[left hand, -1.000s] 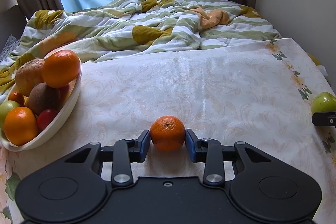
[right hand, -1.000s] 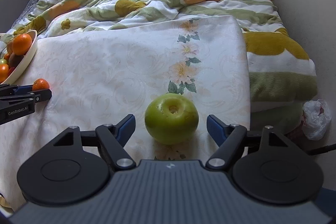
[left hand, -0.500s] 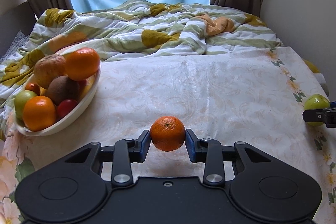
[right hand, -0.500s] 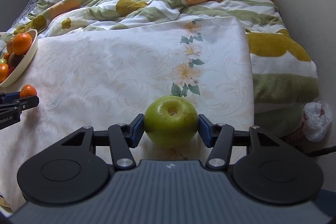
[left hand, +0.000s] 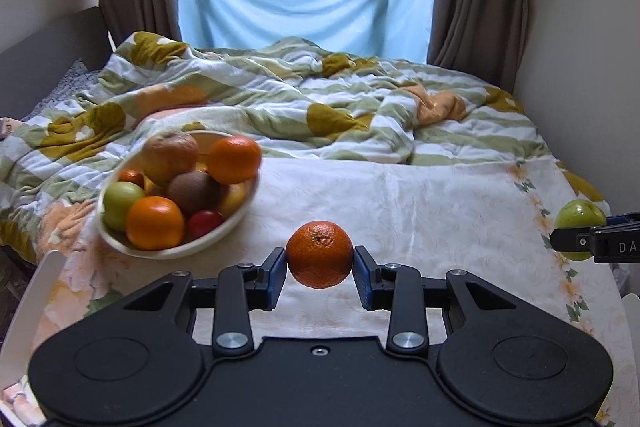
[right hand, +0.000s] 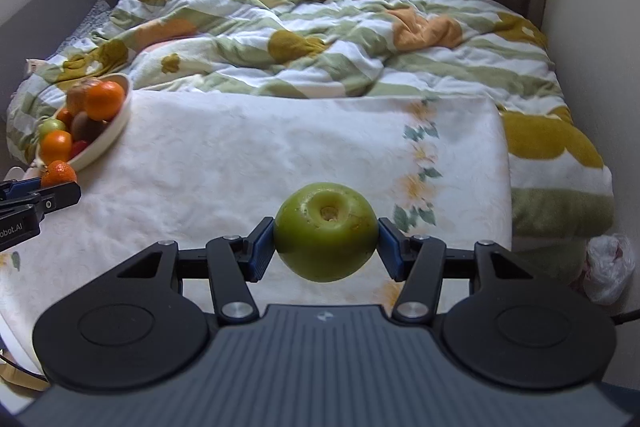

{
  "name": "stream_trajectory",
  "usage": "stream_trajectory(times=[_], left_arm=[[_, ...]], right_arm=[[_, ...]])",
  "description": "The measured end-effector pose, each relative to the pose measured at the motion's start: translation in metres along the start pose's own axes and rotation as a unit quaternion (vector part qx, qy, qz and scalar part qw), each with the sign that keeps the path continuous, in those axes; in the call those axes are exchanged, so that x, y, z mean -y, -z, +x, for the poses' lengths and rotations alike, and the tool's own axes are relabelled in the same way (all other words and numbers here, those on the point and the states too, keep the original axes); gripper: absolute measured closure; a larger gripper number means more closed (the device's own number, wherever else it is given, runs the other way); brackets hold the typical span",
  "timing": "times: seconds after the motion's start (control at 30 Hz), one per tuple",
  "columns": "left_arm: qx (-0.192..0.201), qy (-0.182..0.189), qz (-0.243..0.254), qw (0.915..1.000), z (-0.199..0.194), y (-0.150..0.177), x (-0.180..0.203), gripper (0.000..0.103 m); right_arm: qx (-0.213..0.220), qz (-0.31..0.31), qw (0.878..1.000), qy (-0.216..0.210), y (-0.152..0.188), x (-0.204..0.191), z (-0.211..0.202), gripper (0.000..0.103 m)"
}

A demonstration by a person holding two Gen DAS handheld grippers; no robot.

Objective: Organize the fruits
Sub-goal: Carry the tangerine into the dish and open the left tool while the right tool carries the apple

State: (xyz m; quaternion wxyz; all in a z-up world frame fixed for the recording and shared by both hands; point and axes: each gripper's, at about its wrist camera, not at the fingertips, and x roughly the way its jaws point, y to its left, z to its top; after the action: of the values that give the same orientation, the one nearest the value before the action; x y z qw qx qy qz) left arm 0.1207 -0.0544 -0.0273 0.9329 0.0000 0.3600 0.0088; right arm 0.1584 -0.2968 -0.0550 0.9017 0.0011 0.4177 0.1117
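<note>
Orange peel is giving slightly while your left tongs (left hand: 319, 267) are clamping the tangerine (left hand: 319, 254) at its widest, lifted beside the bowl (left hand: 224, 231); your right tongs (right hand: 326, 246) are gripping the firm, slippery apple (right hand: 326, 237) above the tabletop (right hand: 248, 167).

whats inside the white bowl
The white bowl holds two oranges, a green apple, a kiwi, a brownish fruit and a red one; anything beneath them is covered.

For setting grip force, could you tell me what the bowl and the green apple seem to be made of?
Bowl: likely glazed ceramic or plastic; smooth cream rim. Green apple: possibly a wax or plastic replica; even waxy sheen, moulded-looking stem pit.
</note>
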Motion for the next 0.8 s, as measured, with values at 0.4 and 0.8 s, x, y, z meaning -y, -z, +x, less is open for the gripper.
stream_trajectory(times=[0.4, 0.8], left_arm=[[0.022, -0.022, -0.014, 0.9994, -0.034, -0.018, -0.066, 0.063], [0.023, -0.012, 0.011, 0.9996, -0.021, -0.048, -0.146, 0.063]], right_arm=[[0.030, -0.034, 0.999, -0.026, -0.024, -0.074, -0.029, 0.034], [0.039, -0.034, 0.998, -0.036, -0.056, -0.168, -0.015, 0.034]])
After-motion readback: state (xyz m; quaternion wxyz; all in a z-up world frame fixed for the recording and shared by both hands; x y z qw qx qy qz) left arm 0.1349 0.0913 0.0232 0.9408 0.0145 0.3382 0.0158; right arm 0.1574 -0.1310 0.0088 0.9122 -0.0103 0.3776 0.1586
